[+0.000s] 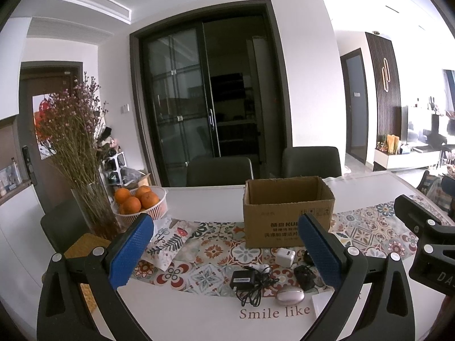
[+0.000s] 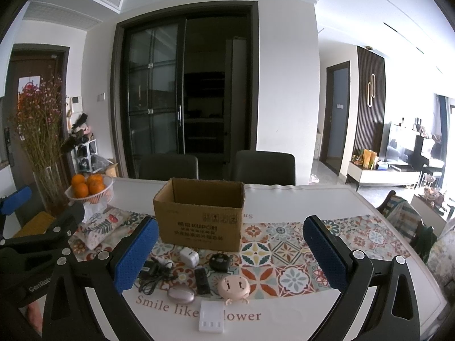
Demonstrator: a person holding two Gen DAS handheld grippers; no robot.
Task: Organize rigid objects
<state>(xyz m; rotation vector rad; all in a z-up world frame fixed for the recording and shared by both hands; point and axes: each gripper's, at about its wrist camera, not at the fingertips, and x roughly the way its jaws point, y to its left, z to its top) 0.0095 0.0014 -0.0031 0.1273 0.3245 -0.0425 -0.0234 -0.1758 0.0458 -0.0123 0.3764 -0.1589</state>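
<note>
Your left gripper and right gripper both gape wide, holding nothing. The cardboard box sits at 12 o'clock on the tabletop; chargers and a pink plug lie before it, an orange basket at 10 o'clock.

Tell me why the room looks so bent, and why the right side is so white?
Both wrist views use fisheye lenses, so the door frame and table edge bow outward; in both, daylight from the living room overexposes the right side, while the cardboard box stays sharp.
</note>
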